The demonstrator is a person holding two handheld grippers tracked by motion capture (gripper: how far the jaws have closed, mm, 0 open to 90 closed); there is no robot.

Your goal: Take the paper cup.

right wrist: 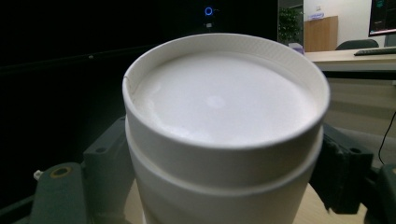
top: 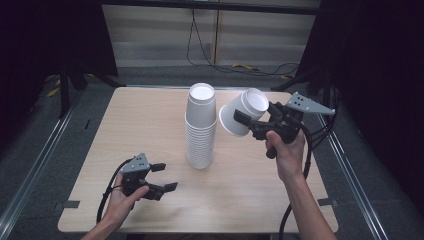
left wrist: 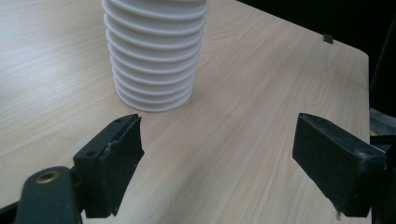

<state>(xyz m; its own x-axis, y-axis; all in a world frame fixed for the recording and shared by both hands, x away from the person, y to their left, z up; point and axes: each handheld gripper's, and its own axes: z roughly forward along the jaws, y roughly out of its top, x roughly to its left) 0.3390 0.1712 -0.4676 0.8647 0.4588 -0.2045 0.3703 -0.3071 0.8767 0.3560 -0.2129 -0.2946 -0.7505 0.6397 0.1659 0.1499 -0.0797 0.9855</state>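
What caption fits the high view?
Right gripper holds white paper cups beside a tall stack of white paper cups.

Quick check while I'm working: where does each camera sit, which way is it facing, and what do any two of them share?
High view: above the person's side, looking forward and down on the table; shows both forearms, left gripper and right gripper.
Left gripper view: rides the left gripper, looking along its open jaws, low over the table, at the cup stack.
Right gripper view: rides the right gripper, facing the base of the held cup.
Shared: the high view and the left gripper view both show the cup stack.
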